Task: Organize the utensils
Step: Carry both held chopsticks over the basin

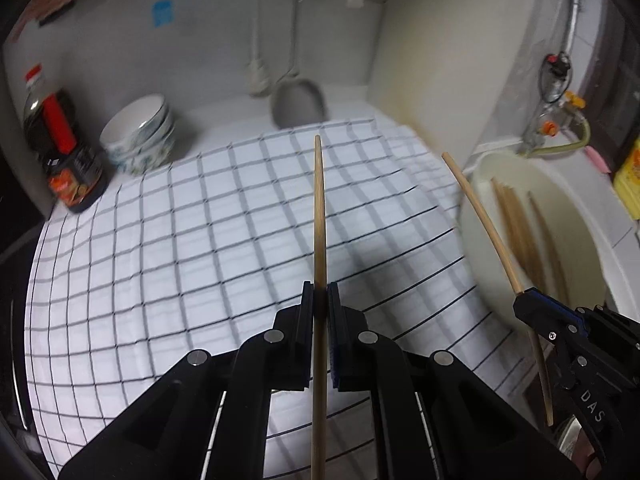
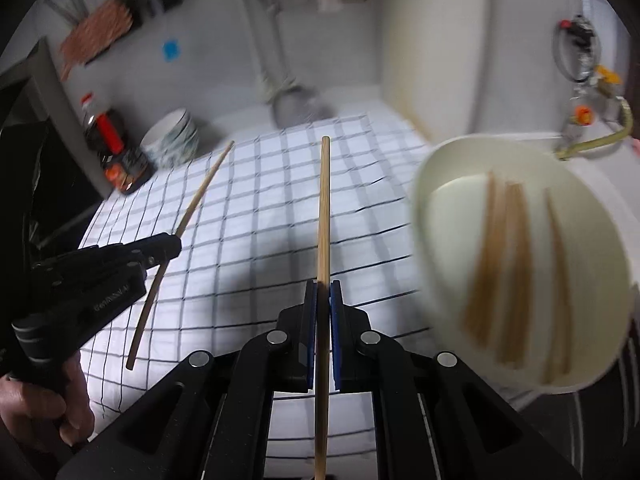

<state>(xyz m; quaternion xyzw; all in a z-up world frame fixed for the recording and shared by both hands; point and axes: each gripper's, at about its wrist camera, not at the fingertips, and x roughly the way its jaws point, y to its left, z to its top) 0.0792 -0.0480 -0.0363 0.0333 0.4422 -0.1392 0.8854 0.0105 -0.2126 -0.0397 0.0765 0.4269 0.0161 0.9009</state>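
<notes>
White tiled walls close in a small kitchen corner, where a table (image 1: 224, 120) is covered by a white cloth with a dark grid (image 1: 180, 240).

From the left wrist view, the left gripper (image 1: 320, 296) has its fingers (image 1: 306, 312) pressed together on a wooden chopstick (image 1: 319, 208), which runs straight ahead between them, its tip well above the cloth. Far ahead and to the left of the fingers stand a dark sauce bottle (image 1: 60, 148) with a red label and, just beside it, a stack of patterned bowls (image 1: 140, 136). To the right of the fingers sits a cream tub (image 1: 500, 184) with several more chopsticks (image 1: 520, 232) lying inside, blurred. Between the fingers and the tub, the right gripper (image 1: 522, 294) shows, clamped on a second chopstick (image 1: 480, 216) that slants up and to the left.

From the right wrist view, the right gripper (image 2: 323, 292) has its blue-padded fingers (image 2: 336, 320) shut on its chopstick (image 2: 324, 208), which points straight ahead over the grid cloth (image 2: 260, 220). To the right of the fingers, close by, is the cream tub (image 2: 440, 208) with the loose chopsticks (image 2: 512, 272) in it. To the left, a person's hand (image 2: 48, 408) holds the left gripper (image 2: 176, 240), clamped on its chopstick (image 2: 200, 196), which slants upward. Beyond it stand the sauce bottle (image 2: 108, 140) and the bowls (image 2: 172, 136).
</notes>
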